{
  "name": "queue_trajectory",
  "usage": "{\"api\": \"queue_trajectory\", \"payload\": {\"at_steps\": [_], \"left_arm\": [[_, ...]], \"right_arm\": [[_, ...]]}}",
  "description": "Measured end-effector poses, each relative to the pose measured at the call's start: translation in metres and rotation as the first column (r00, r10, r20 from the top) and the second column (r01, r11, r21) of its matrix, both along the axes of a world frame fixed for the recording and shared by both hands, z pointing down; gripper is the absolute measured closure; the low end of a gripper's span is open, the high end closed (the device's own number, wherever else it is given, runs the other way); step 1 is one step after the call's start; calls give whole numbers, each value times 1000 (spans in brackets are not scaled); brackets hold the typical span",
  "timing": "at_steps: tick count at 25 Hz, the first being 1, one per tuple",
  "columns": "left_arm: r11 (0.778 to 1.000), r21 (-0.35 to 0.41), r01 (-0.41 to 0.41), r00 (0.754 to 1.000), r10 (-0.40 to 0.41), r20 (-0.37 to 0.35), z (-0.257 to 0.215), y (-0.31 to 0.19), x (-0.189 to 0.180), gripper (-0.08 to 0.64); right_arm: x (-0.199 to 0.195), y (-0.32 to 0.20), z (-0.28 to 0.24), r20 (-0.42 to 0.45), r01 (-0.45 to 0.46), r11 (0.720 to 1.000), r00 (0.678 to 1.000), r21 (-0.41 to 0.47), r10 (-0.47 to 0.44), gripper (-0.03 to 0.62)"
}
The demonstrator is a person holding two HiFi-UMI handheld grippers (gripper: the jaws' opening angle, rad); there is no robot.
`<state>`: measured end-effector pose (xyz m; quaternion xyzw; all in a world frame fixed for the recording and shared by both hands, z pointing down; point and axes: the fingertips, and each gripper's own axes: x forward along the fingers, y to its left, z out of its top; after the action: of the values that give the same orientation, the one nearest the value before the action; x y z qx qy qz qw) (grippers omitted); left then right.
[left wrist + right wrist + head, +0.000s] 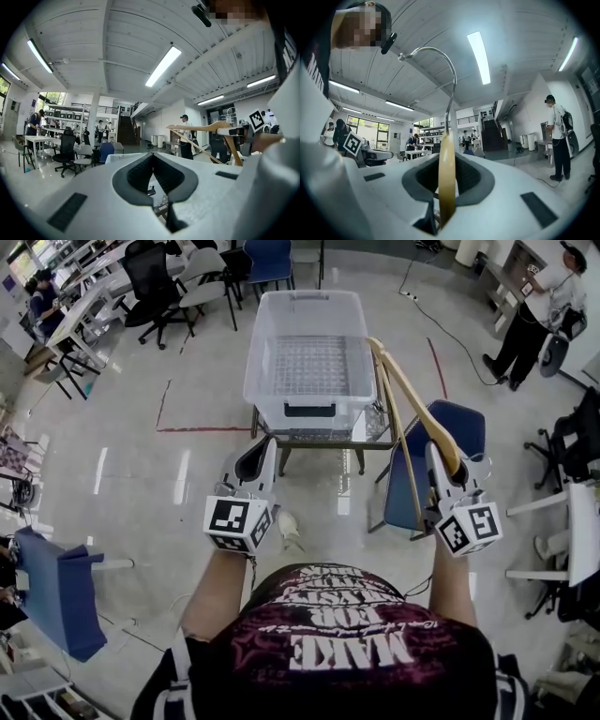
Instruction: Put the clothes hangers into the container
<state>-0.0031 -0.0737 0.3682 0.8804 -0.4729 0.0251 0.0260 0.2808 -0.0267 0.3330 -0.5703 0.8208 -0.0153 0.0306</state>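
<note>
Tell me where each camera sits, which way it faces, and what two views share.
Head view: on the person's head, looking steeply down at the container; forearms, left gripper and right gripper show.
Left gripper view: on that gripper, facing across the room along shut, empty jaws.
Right gripper view: likewise, jaws shut on the hanger.
Shared: all three show that hanger.

Container (259,352): was translucent white, base grid-patterned.
Hanger (412,399): was tan wood; its hook (440,61) was silver.
Left gripper (255,456) and right gripper (439,454): were white with dark grey pads (140,174); cubes bore black-and-white square markers.
Chair (464,427): was blue.
Floor (187,484): was pale grey, lined in red tape (202,429).
</note>
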Motion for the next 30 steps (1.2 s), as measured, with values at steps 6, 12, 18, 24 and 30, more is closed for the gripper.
{"api": "queue_trajectory", "payload": {"at_steps": [6,12,18,24,30], "left_arm": [[1000,-10,-5,1000,5,-5,2,-45,-4,554],[1000,-2,-12,1000,12,-28,-9,-95,-12,554],[1000,1,-18,1000,18,-22,-10,-138,-29,554],[999,13,-32,999,32,-37,-19,-177,-48,554],[999,3,-43,998,43,-39,-13,-215,-67,554]], "right_arm": [[-8,-44,2,-2,3,1000,1000,-11,-3,534],[-18,-88,-8,-17,-4,1000,1000,-9,4,534],[-34,-130,-7,-24,-15,1000,1000,-16,15,534],[-59,-173,-18,-44,-7,1000,999,1,8,534],[-85,-215,-20,-54,1,1000,999,5,-1,534]]}}
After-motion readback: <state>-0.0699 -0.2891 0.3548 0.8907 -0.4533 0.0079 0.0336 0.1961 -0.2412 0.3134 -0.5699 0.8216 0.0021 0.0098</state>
